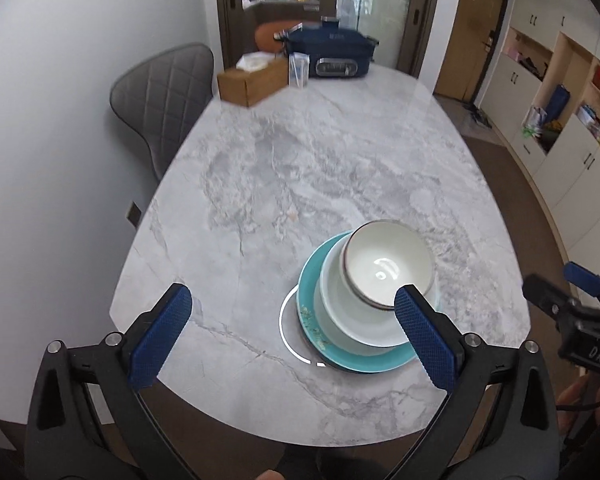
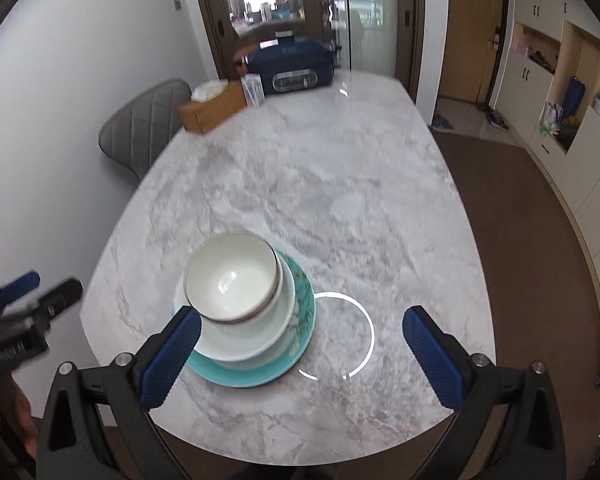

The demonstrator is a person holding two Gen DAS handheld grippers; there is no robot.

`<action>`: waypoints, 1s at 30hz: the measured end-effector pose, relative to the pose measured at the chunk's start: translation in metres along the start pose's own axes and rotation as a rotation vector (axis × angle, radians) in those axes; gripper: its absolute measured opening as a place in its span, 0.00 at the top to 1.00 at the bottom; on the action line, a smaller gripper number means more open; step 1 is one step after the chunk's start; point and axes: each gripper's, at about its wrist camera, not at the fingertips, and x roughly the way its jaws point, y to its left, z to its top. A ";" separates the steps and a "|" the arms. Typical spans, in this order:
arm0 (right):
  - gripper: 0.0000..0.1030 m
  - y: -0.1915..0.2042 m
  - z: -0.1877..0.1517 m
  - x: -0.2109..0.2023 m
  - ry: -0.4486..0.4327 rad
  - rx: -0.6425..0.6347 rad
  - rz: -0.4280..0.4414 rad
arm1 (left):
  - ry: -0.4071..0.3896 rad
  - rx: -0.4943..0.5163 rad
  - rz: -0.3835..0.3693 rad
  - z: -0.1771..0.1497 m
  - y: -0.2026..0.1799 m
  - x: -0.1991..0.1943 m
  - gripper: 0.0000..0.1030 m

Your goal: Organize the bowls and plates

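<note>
On the grey marble bench, white dark-rimmed bowl sits tilted atop 2 dishes; both grippers' fingers wide, empty, so level it gently.

Home dining room: marble table, chair

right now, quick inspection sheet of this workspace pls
surface: marble table, white ring mark beside the stack
job's things: dark-rimmed bowl tilted in white bowl, on teal plate
clutter: tissue box, clear container, blue cooker at far end
grippers: left gripper and right gripper open, empty, above the near edge
cables: nothing seen
surroundings: grey chair, cabinets, glass doors
</note>
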 end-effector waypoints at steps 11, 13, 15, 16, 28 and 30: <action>0.00 -0.008 -0.014 -0.101 -0.089 -0.043 0.039 | -0.156 -0.098 0.012 -0.036 -0.033 -0.137 0.00; 0.00 -0.007 -0.021 -0.118 -0.118 -0.046 0.055 | -0.139 -0.086 -0.004 -0.045 -0.039 -0.147 0.00; 0.00 -0.002 -0.029 -0.130 -0.144 -0.066 0.050 | -0.106 -0.079 -0.001 -0.050 -0.041 -0.151 0.00; 0.00 0.001 -0.033 -0.135 -0.156 -0.078 0.036 | -0.096 -0.073 0.008 -0.053 -0.041 -0.152 0.00; 0.00 0.024 -0.056 -0.162 -0.195 -0.039 -0.059 | -0.067 -0.029 -0.076 -0.078 -0.021 -0.159 0.00; 0.00 0.027 -0.056 -0.164 -0.198 -0.031 -0.071 | -0.071 -0.017 -0.067 -0.079 -0.020 -0.161 0.00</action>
